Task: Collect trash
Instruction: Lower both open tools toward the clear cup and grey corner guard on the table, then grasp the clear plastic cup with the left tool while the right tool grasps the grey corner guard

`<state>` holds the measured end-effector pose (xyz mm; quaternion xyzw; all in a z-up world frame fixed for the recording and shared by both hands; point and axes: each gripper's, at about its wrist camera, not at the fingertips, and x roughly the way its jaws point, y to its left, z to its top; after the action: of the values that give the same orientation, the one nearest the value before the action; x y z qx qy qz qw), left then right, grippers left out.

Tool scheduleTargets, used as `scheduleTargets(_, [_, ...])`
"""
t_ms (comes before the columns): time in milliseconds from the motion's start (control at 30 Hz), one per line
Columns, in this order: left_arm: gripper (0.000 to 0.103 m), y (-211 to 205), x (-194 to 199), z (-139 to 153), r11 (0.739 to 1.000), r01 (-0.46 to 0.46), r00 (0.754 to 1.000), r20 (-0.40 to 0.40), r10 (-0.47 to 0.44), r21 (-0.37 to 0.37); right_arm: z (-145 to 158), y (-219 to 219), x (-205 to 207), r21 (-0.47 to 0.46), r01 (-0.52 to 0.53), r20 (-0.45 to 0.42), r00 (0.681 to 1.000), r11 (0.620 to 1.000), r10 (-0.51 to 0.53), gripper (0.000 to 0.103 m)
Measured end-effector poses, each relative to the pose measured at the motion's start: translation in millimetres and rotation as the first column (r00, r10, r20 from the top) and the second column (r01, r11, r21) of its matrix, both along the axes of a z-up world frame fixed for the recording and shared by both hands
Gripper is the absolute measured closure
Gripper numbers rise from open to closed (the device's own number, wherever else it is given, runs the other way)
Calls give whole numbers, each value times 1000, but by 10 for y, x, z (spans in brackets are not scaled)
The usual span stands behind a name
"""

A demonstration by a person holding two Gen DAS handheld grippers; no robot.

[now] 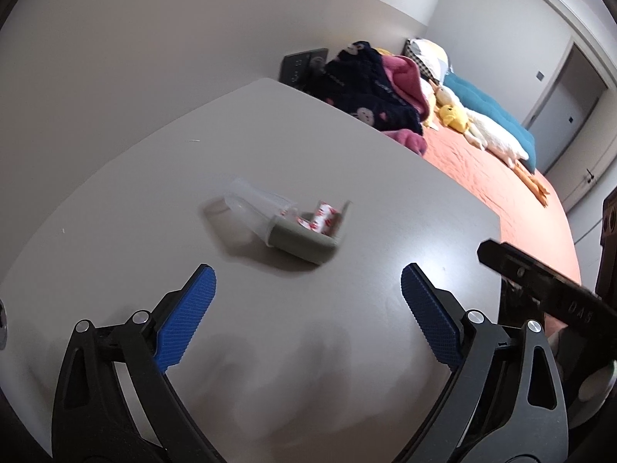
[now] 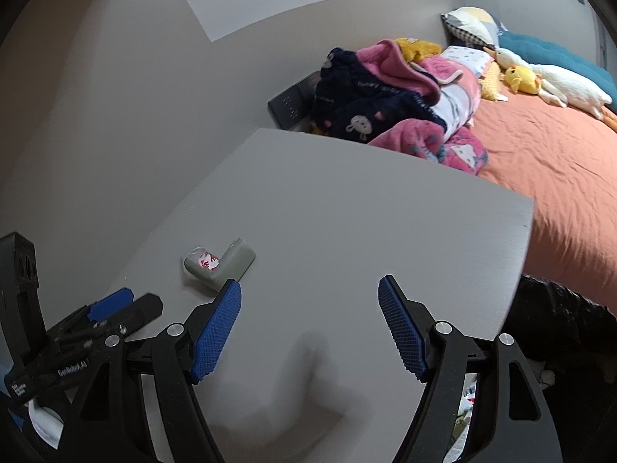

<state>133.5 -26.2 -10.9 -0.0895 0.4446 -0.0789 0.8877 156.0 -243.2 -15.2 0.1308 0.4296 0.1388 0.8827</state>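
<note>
Approach step: both your tools, left tool point(image 1: 308, 281) and right tool point(image 2: 310, 297), gape empty. Grey corner guard point(image 1: 304, 237) and clear cup point(image 1: 258, 202) lie mid-tabletop point(image 1: 154, 193). Next: close in and straddle one.

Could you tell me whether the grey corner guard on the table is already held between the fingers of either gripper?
No, the grey corner guard lies untouched on the table, ahead of both open grippers.

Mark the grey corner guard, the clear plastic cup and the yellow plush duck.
Grey corner guard point(image 2: 231, 264): right wrist view, outer bend.
Clear plastic cup point(image 1: 256, 198): left wrist view, side wall.
Yellow plush duck point(image 2: 520, 79): right wrist view, body.
</note>
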Motion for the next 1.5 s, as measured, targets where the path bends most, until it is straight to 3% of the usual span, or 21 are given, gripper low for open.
scheduleTargets(633, [15, 332, 640, -223, 991, -122, 989, -87, 116, -62, -297, 466, 401, 7, -95, -60, 994, 995, 95, 28])
scheduleTargets(933, [35, 434, 869, -477, 980, -164, 968, -207, 139, -112, -396, 698, 566, 13, -142, -70, 987, 990, 142, 28])
scheduleTargets(1233, [49, 513, 906, -517, 971, -186, 961, -235, 148, -147, -557, 905, 726, 72, -155, -125, 979, 985, 163, 28])
scheduleTargets(1400, [54, 530, 891, -523, 968, -189, 961, -234, 148, -163, -600, 997, 773, 83, -165, -136, 975, 983, 175, 44])
scheduleTargets(1433, [55, 538, 877, -522, 967, -194, 960, -236, 151, -167, -605, 1007, 785, 87, -167, -140, 974, 982, 178, 53])
scheduleTargets(1467, [58, 536, 873, -522, 966, -197, 959, -238, 153, -169, -616, 1012, 794, 93, -170, -146, 972, 981, 183, 69])
scheduleTargets(1500, [59, 532, 871, -526, 965, -199, 958, -241, 155, -169, -636, 1017, 804, 100, -179, -157, 968, 979, 193, 70])
